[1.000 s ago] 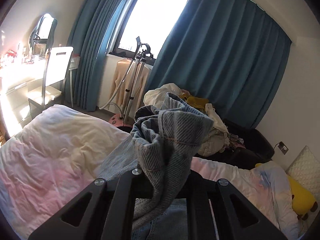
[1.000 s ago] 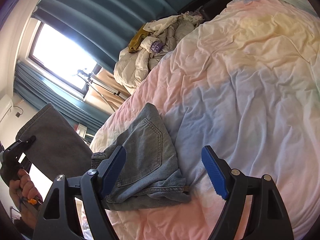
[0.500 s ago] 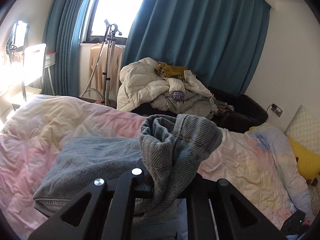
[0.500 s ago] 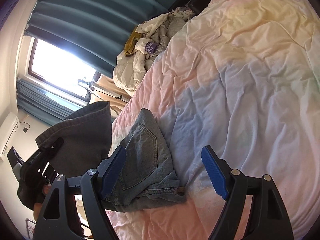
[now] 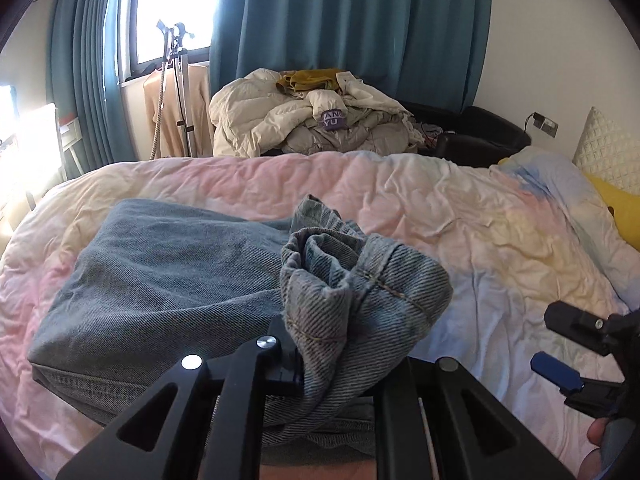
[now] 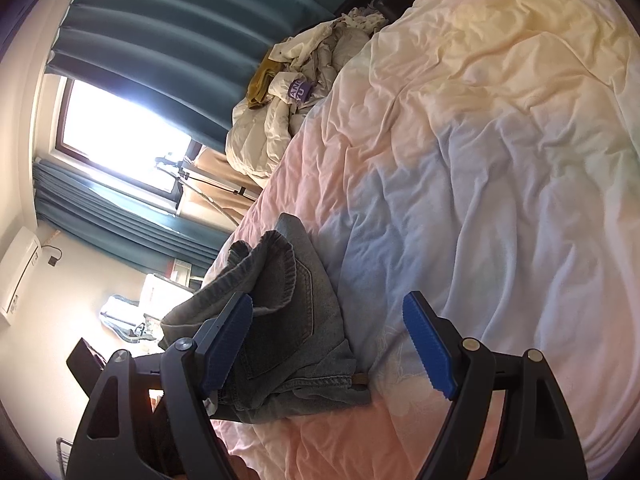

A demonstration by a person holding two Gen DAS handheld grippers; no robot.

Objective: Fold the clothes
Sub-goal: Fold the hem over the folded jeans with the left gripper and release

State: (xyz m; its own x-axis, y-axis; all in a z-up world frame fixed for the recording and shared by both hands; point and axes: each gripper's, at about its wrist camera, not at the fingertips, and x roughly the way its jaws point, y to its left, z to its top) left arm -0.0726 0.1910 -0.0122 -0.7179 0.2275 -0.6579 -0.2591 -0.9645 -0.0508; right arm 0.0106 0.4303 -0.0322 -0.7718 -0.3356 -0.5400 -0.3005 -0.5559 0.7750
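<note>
Left gripper (image 5: 336, 364) lowered to the bed (image 5: 460, 216) with its bunched hem, jaws opening yet still pinching jeans (image 5: 168, 272); heavy, soft denim, best gripped at hems; right gripper (image 6: 328, 344) wide, empty.

The bed (image 5: 460, 216) wears a crumpled duvet (image 6: 500, 160) — pink, pale yellow and light blue in patches; folded blue jeans (image 5: 160, 272) lie directly on its pink part; a yellow cushion (image 5: 618, 208) rests at the head end — beside a white quilted pillow (image 5: 604, 148).

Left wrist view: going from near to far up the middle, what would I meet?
Left tool pinching the jeans → pastel bedspread → heap of pale clothes → teal curtain.
</note>
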